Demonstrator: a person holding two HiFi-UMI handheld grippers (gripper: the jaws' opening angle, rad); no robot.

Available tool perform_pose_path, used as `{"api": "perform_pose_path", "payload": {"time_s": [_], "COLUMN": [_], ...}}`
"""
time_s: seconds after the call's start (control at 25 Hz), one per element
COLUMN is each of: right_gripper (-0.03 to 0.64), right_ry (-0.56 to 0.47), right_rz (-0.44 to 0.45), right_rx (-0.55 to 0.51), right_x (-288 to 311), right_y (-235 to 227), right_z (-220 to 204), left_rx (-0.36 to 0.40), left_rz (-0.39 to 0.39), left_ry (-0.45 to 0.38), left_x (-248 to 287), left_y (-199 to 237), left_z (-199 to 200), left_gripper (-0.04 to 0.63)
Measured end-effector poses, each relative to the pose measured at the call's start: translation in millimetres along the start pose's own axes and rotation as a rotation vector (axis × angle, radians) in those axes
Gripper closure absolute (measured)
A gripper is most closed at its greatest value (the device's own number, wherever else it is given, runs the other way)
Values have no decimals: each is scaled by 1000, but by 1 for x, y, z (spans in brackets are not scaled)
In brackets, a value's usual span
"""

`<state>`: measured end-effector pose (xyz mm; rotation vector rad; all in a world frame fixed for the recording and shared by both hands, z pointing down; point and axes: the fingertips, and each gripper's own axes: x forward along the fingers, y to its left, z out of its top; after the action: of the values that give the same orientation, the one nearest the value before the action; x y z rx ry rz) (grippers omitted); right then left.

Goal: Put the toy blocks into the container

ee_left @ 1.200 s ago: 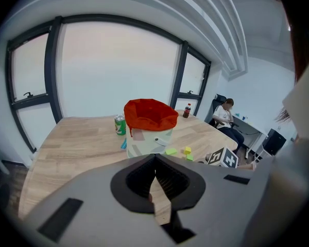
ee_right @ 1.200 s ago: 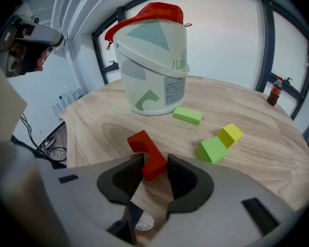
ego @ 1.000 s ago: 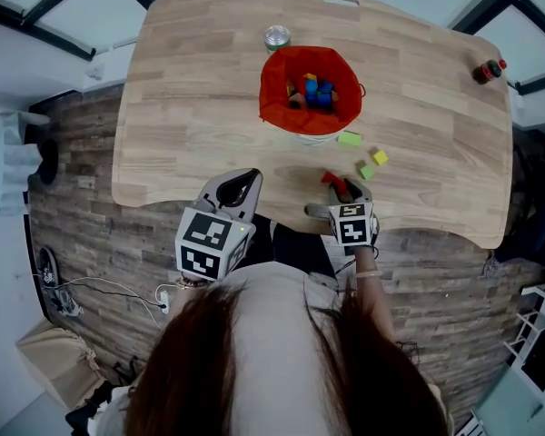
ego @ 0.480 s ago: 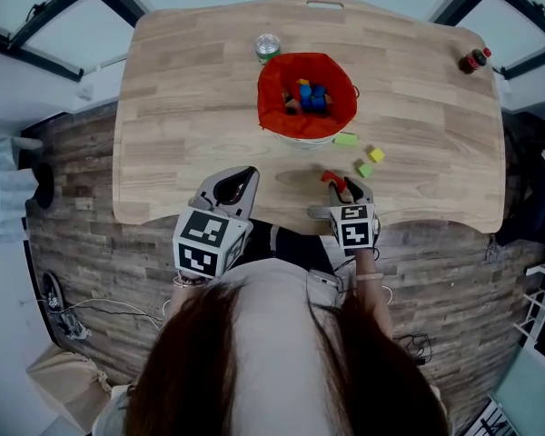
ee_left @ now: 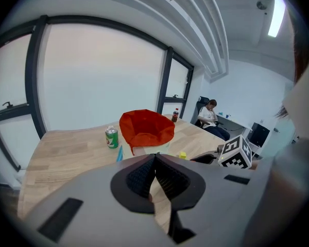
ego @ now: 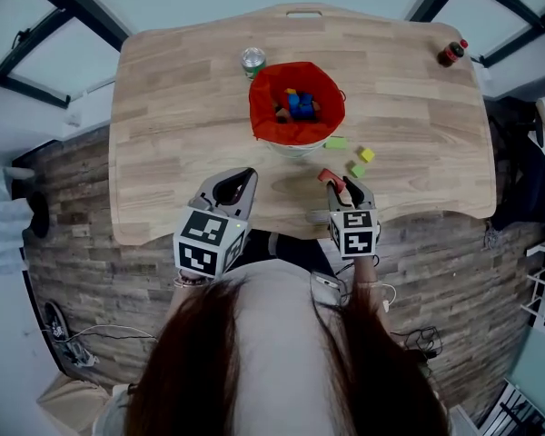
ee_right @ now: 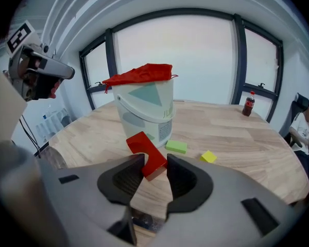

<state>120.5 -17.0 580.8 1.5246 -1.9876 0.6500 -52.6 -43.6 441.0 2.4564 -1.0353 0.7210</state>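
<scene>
Red toy block (ee_right: 146, 149) was clamped between the jaws of the right gripper (ee_right: 154, 164), over the near edge of the table (ego: 163, 134). I read the left gripper (ee_left: 155, 157) beside it with its jaw tips together and nothing between them. The table was a light wood-plank top with rounded corners; the floor (ego: 68, 198) below it was dark plank. Past the right gripper, two green blocks (ego: 335, 143) and one yellow block (ego: 367, 154) lay loose on the wood, just beside the container (ee_right: 144, 115). I noted the container as a white pail lined with a red bag, upright near mid-table, with blue and yellow blocks (ego: 298, 104) already inside. A green can (ego: 252, 60) stood just behind it; a cola bottle (ego: 450, 54) stood at the far right corner. Tall dark-framed windows (ee_right: 175, 55) closed the room beyond.
</scene>
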Motion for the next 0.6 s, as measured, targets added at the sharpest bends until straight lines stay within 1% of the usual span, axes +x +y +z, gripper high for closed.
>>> {"api": "perform_pose_path", "payload": {"time_s": [0.24, 0.6], "right_gripper": [471, 471], "right_ry": [-48, -141], "right_rz": [-17, -20], "right_rx": [11, 33], "right_x": [-17, -41], "right_y": [6, 14], "right_z": [18, 53], "left_rx": [14, 27], "left_rz": [-37, -85], "left_ry": [-17, -30], "left_x": [4, 10], "left_y": [-2, -3], "left_z": [8, 16], "left_gripper": [586, 586]}}
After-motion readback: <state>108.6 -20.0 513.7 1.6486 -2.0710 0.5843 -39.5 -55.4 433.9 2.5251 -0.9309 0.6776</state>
